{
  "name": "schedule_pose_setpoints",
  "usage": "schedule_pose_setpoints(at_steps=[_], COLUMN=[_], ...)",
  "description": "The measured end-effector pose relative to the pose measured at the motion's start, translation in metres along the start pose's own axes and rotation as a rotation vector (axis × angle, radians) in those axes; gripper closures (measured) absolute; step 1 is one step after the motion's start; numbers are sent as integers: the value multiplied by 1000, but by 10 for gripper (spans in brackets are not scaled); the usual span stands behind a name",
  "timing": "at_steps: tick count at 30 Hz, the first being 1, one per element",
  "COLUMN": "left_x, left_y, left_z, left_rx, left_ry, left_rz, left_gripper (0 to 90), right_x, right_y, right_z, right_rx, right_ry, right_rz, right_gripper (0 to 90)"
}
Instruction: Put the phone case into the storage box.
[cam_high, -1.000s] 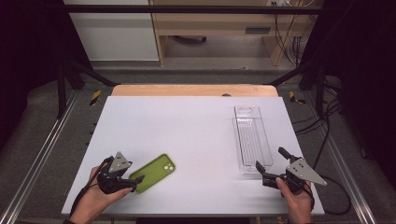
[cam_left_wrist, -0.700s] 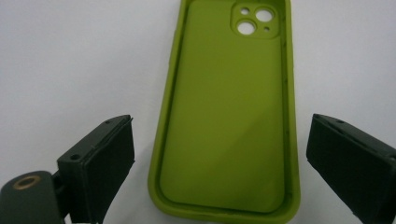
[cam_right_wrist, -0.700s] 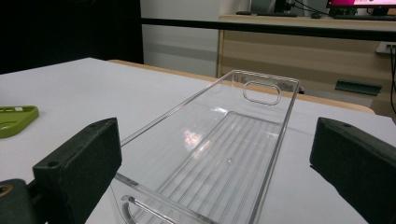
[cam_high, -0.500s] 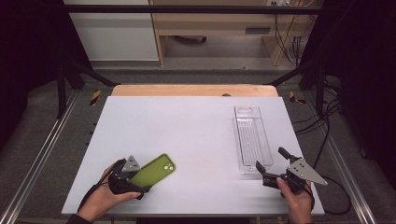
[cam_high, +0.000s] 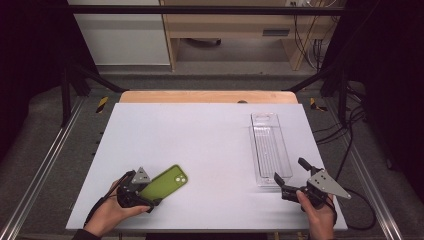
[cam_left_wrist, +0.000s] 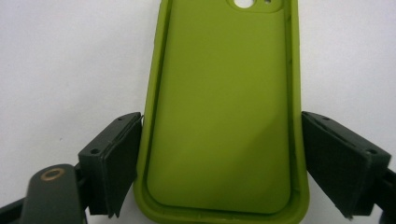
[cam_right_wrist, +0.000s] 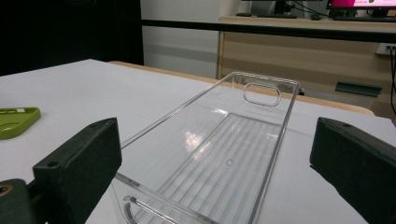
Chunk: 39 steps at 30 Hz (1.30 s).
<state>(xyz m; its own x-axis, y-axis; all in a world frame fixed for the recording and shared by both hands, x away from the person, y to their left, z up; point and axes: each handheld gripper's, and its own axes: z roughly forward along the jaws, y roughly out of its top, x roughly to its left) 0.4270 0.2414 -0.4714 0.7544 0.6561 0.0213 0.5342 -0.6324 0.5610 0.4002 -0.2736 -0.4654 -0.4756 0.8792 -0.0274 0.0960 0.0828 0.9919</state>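
A: Left gripper (cam_left_wrist: 219, 163)?
B: Jaws just closing, straddling the matte green case (cam_high: 164, 183) at table's (cam_high: 200, 130) 7 o'clock; grip uncertain.
A: Right gripper (cam_right_wrist: 215, 163)?
B: Apart, facing the ribbed clear tray (cam_high: 270, 147) at 4 o'clock.

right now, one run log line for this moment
left gripper: straddles green phone case, jaws just closing | right gripper: open before clear tray | table

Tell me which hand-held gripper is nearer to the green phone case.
Left. The left hand-held gripper has its jaws on either side of the green phone case. The right hand-held gripper sits across the table, at the near end of the clear tray.
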Motion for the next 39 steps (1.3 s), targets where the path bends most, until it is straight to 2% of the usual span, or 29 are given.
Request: schedule_pose_setpoints(at_steps=[7,22,25,29,32,35,39], left_x=[-2,-7,-10,-12,-13,-16,-20], left_y=[0,-2,0,2,3,7,16], left_z=[-1,-8,-9,-7,-8,-12,-17], left_rx=[-5,-139,-151,-154,-166,-205,-267], left_ry=[11,79,93,89,102,111,147], left_rz=[3,10,23,22,22,21,29], left_gripper=[161,165,166,166,166,166,165], right_x=[-1,0,0,0,0,0,2], right_y=[0,0,0,0,0,0,1], right_z=[-2,-1,-1,0,0,0,0], right_rx=[-2,2,5,6,6,6,10], right_ry=[-1,-2,-2,-1,-1,-2,0], right_rz=[0,-6,-8,-8,-8,-8,-10], right_gripper=[26,26,26,26,26,26,26])
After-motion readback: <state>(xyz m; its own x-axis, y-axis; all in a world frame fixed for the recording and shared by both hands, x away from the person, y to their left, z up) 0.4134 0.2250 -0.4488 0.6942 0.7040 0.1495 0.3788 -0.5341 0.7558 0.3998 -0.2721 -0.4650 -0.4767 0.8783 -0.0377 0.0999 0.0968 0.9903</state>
